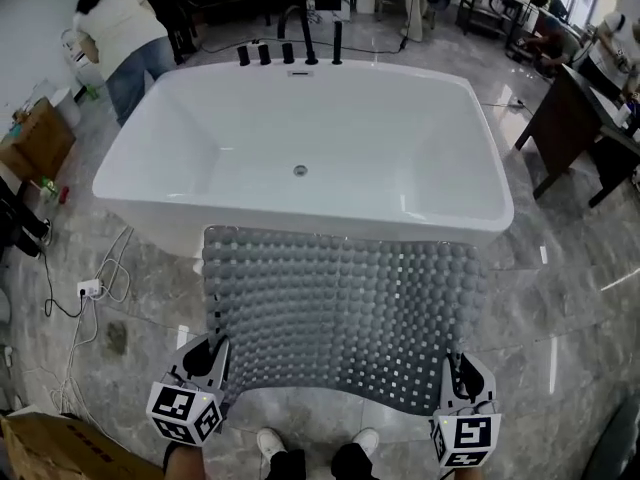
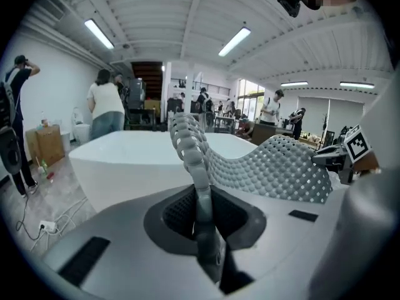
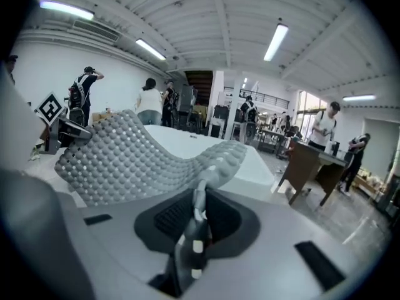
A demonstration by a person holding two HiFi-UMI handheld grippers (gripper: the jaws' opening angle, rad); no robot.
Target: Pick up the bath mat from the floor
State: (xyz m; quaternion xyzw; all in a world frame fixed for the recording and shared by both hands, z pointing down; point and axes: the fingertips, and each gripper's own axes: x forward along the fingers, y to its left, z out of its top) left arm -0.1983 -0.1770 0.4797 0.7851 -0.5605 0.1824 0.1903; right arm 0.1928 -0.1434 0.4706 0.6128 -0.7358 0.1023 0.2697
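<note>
A grey bath mat [image 1: 345, 313] with rows of round bumps and small holes hangs stretched between my two grippers, its far edge lying against the front rim of the white bathtub [image 1: 300, 118]. My left gripper [image 1: 212, 360] is shut on the mat's near left corner, and the mat [image 2: 250, 164] runs up from its jaws in the left gripper view. My right gripper [image 1: 458, 378] is shut on the near right corner, where the mat [image 3: 134, 155] curves away from its jaws in the right gripper view. The mat sags between the two grips.
The person's shoes [image 1: 315, 443] stand on the grey marble floor under the mat. A power strip [image 1: 90, 289] with cables lies at the left. A person [image 1: 125, 28] stands beyond the tub's left corner. A dark wooden desk [image 1: 580, 133] stands at the right, a cardboard box [image 1: 50, 453] at the bottom left.
</note>
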